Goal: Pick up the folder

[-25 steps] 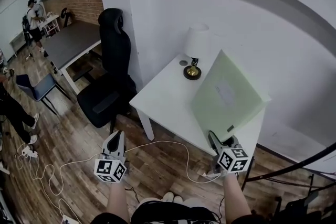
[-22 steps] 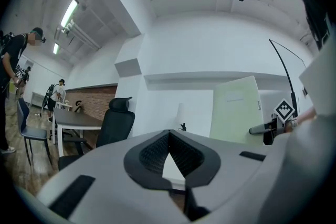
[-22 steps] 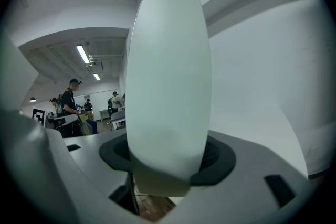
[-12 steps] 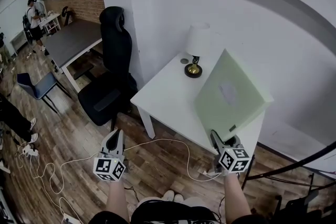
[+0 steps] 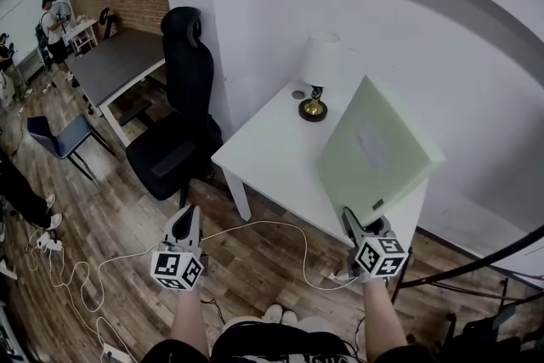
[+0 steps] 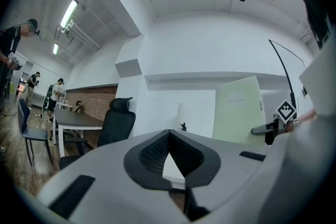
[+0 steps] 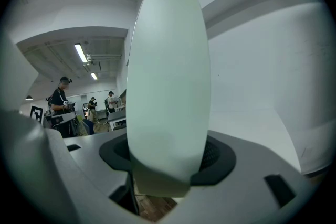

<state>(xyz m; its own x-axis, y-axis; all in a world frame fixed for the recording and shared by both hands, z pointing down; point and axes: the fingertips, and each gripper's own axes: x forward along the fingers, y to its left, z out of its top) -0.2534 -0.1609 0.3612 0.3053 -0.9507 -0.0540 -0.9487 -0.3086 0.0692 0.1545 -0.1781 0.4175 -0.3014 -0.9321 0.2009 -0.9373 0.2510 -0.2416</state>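
A pale green folder is held up on edge over the right end of the white table, tilted and clear of the tabletop. My right gripper is shut on its lower near corner. In the right gripper view the folder stands between the jaws of that gripper and fills the middle of the picture. My left gripper hangs over the wooden floor in front of the table, shut and holding nothing. The left gripper view shows its closed jaws with the folder off to the right.
A table lamp stands at the table's far edge by the wall. A black office chair is left of the table, with a dark table and a blue chair beyond. A white cable lies on the floor. People stand at the far left.
Both grippers stay where they were and the folder stays in the right one. A person at the far left edge has moved.
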